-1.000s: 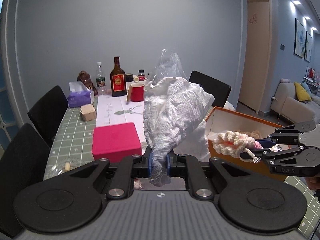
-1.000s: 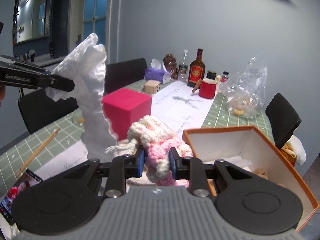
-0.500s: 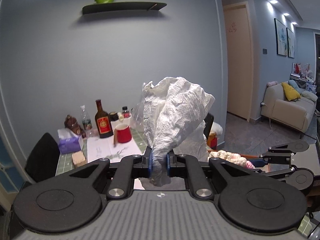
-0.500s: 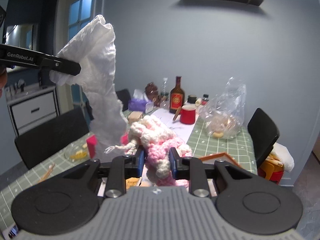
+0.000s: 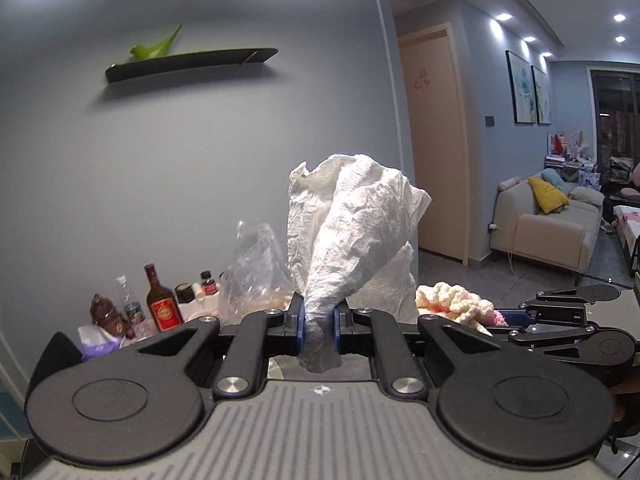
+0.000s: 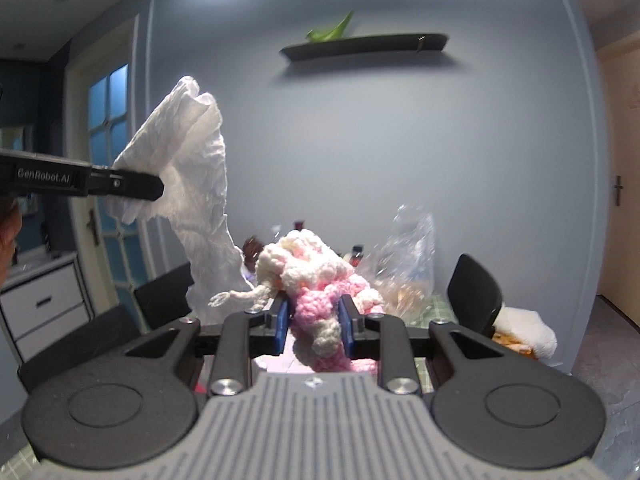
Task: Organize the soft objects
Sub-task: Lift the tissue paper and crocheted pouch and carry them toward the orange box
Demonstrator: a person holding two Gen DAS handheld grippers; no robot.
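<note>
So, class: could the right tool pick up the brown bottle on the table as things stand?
Probably not: the right tool is shut on the pink-and-cream knitted bundle, so it has no free grip for the brown bottle.

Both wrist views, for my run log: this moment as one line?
left gripper: shut on white paper towel | right gripper: shut on pink-and-cream crochet piece | both held aloft

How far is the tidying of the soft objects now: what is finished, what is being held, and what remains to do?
Finished: nothing visibly put away; no destination box shows in either view. In hand: the left gripper has its jaws shut on a crumpled white paper towel, and the right gripper on a pink-and-cream crocheted yarn piece, both held in the air. Left: both items must be placed somewhere.
</note>
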